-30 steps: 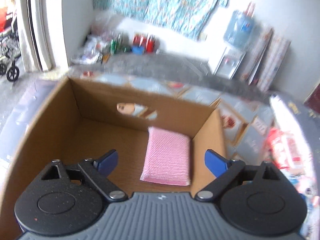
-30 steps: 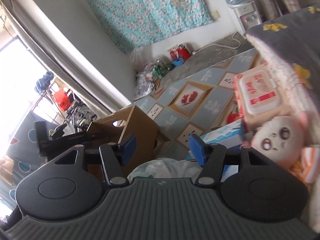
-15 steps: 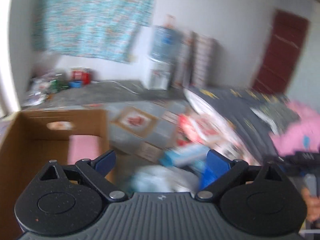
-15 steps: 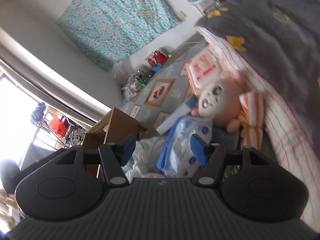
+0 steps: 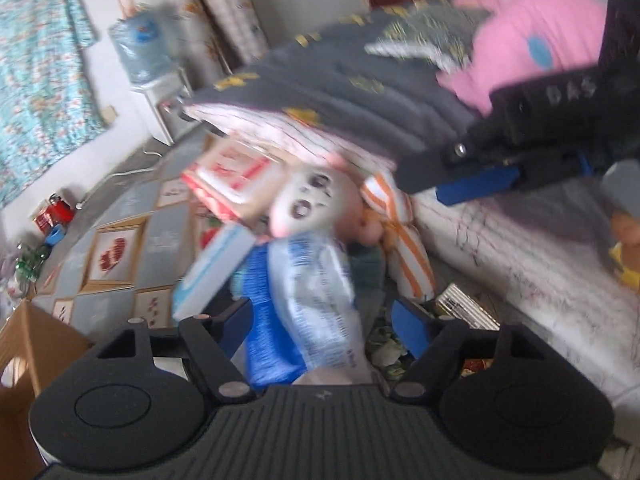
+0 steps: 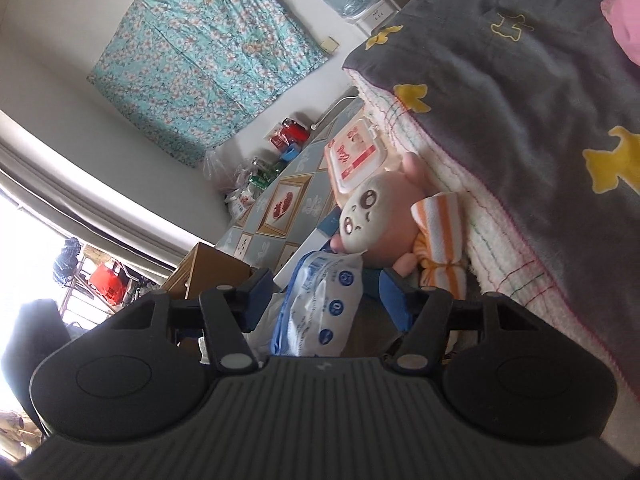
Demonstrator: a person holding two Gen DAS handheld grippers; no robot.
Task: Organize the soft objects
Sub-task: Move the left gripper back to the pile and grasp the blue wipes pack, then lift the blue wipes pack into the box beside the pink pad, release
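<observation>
A pile of soft things lies on the floor beside the bed. A blue-and-white plastic pack (image 5: 312,304) (image 6: 324,304) lies nearest. Behind it is a plush doll with a white face (image 5: 308,204) (image 6: 368,216), an orange-striped rolled cloth (image 5: 400,232) (image 6: 440,236), and a red-and-white wipes pack (image 5: 236,176) (image 6: 356,152). My left gripper (image 5: 326,324) is open, its fingers on either side of the blue-and-white pack. My right gripper (image 6: 326,292) is open above the same pack; it also shows in the left wrist view (image 5: 480,184) above the striped cloth.
A cardboard box (image 5: 28,344) (image 6: 204,268) stands on the patterned floor to the left. The bed with a grey blanket (image 5: 360,92) (image 6: 520,80) and a pink plush (image 5: 532,44) is on the right. A water dispenser (image 5: 148,64) stands by the far wall.
My left gripper swung right, away from the cardboard box with the pink pad in it, and now faces the pile by the bed. My right gripper tilted and moved closer to the pile.
</observation>
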